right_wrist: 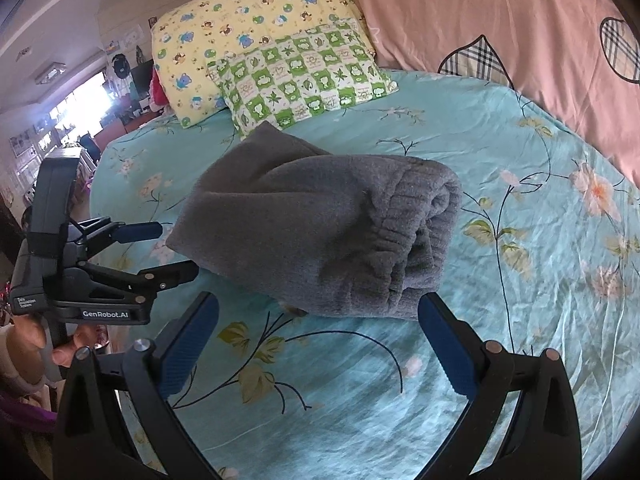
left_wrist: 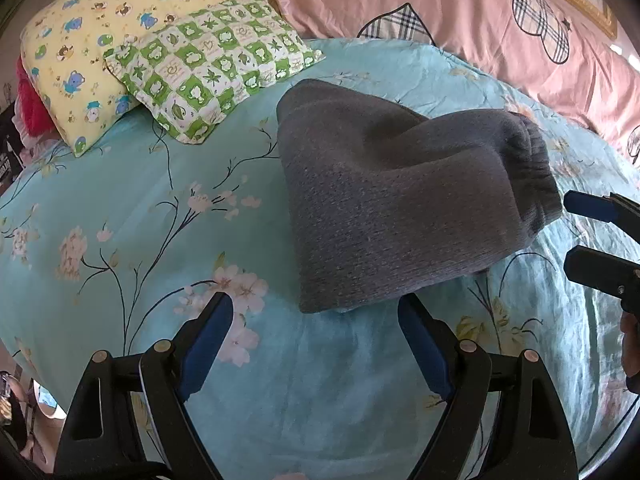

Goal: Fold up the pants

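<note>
Both tongs (left_wrist: 316,312) (right_wrist: 320,312) wide open, empty, near folded pants (left_wrist: 400,200) edges, bedsheet (left_wrist: 120,200) around.

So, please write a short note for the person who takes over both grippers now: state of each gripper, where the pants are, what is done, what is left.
Left gripper: open, holds nothing, just in front of the near edge of the pants.
Right gripper: open, holds nothing, close to the waistband end.
Grey pants: a folded bundle on the turquoise floral sheet, elastic waistband on the right side, in front of the green checked pillow.
Done: the pants look folded into a compact stack.
Left: probably only flattening the puffy top, or nothing.
</note>
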The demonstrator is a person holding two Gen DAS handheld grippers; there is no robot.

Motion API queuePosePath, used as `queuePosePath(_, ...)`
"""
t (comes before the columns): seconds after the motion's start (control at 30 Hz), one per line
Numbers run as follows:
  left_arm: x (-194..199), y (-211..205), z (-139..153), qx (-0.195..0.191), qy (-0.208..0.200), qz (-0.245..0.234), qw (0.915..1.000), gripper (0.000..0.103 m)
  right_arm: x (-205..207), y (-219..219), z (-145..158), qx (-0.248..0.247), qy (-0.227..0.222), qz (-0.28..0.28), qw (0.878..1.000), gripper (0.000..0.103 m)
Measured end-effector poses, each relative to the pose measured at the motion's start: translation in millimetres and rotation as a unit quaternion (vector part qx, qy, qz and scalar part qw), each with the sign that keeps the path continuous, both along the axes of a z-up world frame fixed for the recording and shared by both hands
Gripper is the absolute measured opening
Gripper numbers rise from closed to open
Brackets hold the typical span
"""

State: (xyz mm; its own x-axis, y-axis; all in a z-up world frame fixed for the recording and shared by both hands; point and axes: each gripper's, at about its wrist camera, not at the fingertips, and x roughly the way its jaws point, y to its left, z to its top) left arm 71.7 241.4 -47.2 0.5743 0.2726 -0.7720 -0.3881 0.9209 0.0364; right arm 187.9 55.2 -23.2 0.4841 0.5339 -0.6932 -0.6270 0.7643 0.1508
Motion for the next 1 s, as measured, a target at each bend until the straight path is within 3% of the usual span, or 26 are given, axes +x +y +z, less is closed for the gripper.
queuePosePath(1.0,-3.5,-5.5,5.2,0.013,-0.008,-0.001,0.9999,0.085,-1.6,6.0,-1.7,0.015,-0.003,0.003,1.000,0.100)
